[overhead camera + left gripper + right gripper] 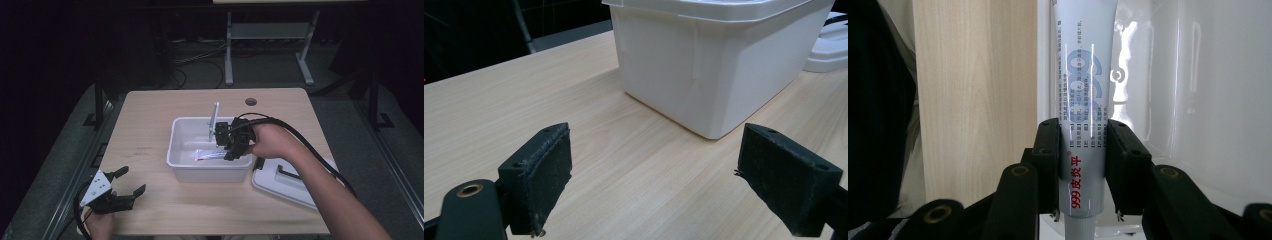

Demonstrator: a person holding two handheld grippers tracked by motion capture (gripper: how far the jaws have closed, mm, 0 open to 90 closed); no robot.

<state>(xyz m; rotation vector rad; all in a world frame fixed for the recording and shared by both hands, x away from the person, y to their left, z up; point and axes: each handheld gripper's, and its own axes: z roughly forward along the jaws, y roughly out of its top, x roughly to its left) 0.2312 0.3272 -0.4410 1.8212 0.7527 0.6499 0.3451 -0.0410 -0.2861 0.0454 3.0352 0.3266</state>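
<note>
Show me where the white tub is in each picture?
High view: the white tub sits mid-table, with the right gripper holding a tube over it.
Left gripper view: its outer wall, top right, beyond the open jaws.
Right gripper view: its glossy inside wall, right of the tube.
Shared landmark: the wooden table.

A light wooden table (150, 125) with a round cable hole (251, 102) near its far edge carried a white plastic bin (185, 167) at about its middle. A white lid (280, 182) with a dark handle lay flat near the right edge, just beside the bin's right near corner.
</note>
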